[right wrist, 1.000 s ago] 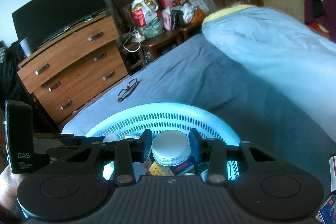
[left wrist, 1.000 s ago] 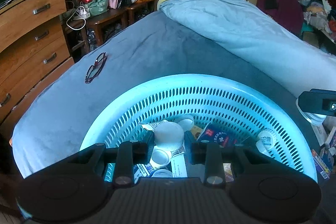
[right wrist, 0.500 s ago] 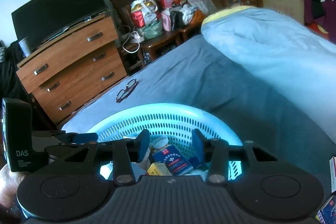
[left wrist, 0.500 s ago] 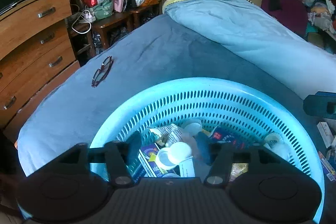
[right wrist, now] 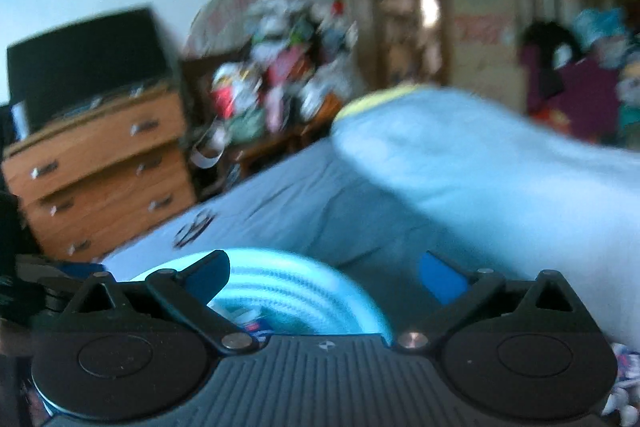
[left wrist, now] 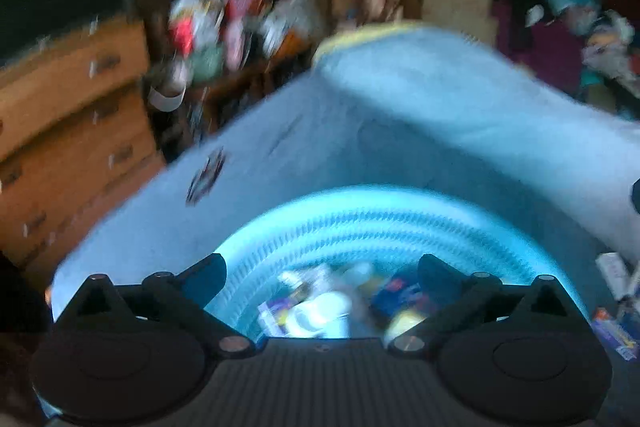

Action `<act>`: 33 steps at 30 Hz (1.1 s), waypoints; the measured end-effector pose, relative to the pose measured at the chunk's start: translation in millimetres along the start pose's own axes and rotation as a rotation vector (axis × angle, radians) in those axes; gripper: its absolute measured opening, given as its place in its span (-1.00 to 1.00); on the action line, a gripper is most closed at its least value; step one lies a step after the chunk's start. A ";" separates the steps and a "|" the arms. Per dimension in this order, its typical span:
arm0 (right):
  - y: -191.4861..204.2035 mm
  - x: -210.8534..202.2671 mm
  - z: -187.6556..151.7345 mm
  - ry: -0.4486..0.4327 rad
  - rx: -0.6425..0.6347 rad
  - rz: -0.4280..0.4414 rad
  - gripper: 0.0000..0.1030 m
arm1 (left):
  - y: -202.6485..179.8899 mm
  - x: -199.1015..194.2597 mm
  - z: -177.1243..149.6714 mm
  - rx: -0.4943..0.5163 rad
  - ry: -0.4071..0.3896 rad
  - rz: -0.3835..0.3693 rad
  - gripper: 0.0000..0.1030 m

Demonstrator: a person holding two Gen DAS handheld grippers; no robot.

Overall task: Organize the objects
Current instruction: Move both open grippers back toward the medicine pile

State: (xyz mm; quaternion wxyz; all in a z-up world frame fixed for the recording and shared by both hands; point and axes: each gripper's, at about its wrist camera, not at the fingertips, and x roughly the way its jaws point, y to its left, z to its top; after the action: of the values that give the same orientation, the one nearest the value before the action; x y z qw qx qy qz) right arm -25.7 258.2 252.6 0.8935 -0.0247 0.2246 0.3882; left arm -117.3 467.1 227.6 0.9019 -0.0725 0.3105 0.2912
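A light blue perforated basket [left wrist: 360, 203] sits on the bed and holds several small boxes, white jars and lids [left wrist: 320, 307]. My left gripper [left wrist: 320, 271] is open wide and empty above the basket's near side. My right gripper [right wrist: 324, 275] is also open wide and empty, raised above the basket's right rim [right wrist: 288, 267]. Both views are blurred by motion.
Eyeglasses [left wrist: 206, 177] lie on the grey-blue bedsheet at the left. A folded light blue quilt [left wrist: 460, 99] fills the right of the bed. A wooden dresser [right wrist: 100, 167] with a TV stands at the left. Small boxes [left wrist: 616, 331] lie to the right of the basket.
Both grippers dropped their white jars into the basket and opened wide. Both have risen and tilted up; the right one has moved rightward off the basket.
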 end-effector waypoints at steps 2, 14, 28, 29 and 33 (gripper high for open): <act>-24.7 -31.0 -20.5 -0.048 0.018 -0.054 1.00 | -33.5 -38.5 -10.5 0.065 -0.098 -0.061 0.99; -197.4 -131.6 -221.4 0.163 0.141 -0.516 1.00 | -236.0 -54.8 -144.2 0.302 0.101 -0.410 0.99; -245.1 -91.3 -299.4 0.186 0.232 -0.527 1.00 | -261.7 44.4 -198.6 0.217 0.229 -0.188 1.00; -247.7 -91.5 -299.6 0.183 0.246 -0.520 1.00 | -260.5 43.4 -200.7 0.209 0.217 -0.188 1.00; -244.9 -93.2 -299.1 0.179 0.238 -0.525 1.00 | -256.0 41.5 -204.1 0.196 0.190 -0.194 1.00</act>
State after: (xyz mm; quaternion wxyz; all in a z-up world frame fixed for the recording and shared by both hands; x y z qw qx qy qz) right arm -23.2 -41.6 -8.7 0.9365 -0.0113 0.3324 0.1112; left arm -50.6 213.6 27.1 0.8951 -0.0411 0.4130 0.1628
